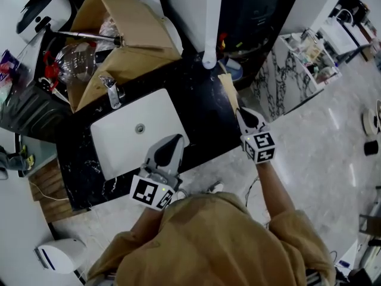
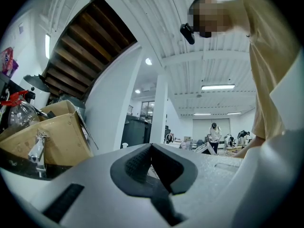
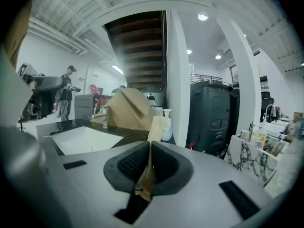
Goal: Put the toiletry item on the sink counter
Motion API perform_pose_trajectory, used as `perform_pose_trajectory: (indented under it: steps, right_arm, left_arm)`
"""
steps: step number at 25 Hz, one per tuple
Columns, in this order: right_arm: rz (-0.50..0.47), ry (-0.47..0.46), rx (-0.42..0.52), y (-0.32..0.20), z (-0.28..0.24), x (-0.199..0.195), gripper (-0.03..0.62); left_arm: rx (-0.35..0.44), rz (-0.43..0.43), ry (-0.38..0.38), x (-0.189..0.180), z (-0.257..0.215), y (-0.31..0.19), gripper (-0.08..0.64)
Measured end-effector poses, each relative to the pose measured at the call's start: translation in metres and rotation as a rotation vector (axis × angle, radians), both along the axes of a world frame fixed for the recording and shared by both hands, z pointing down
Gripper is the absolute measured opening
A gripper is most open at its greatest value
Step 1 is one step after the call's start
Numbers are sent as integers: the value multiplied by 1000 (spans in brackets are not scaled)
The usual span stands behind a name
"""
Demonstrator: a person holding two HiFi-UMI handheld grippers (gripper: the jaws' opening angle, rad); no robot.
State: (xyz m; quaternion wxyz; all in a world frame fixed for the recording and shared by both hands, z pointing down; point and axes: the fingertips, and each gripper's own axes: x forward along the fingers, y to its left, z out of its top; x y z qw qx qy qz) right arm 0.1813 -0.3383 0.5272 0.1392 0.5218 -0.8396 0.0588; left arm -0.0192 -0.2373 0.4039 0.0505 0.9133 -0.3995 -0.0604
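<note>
My right gripper [image 1: 240, 113] is shut on a flat tan toiletry packet [image 1: 229, 88]. The packet sticks out ahead of the jaws, over the right part of the black sink counter [image 1: 199, 109]. In the right gripper view the packet [image 3: 156, 127] runs up from between the pads of the right gripper [image 3: 149, 161], with its near end pinched there. My left gripper [image 1: 174, 140] hovers over the front edge of the white sink basin [image 1: 128, 139], jaws together with nothing between them. In its own view the left gripper [image 2: 151, 151] points up and away from the counter.
A large open cardboard box [image 1: 119, 34] sits at the back of the counter behind the faucet [image 1: 111, 91]. A white pump bottle [image 3: 166, 125] stands by a white pillar [image 3: 178, 80]. A marble-patterned shelf unit [image 1: 297, 70] stands to the right on the floor.
</note>
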Motion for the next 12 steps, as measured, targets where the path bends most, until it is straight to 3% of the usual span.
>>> perform_pose_trajectory:
  steps: [12]
  right_arm:
    - [28,-12,-116,-22,60,-9,20]
  left_arm:
    - [-6,-66,-21,-24,5,24,3]
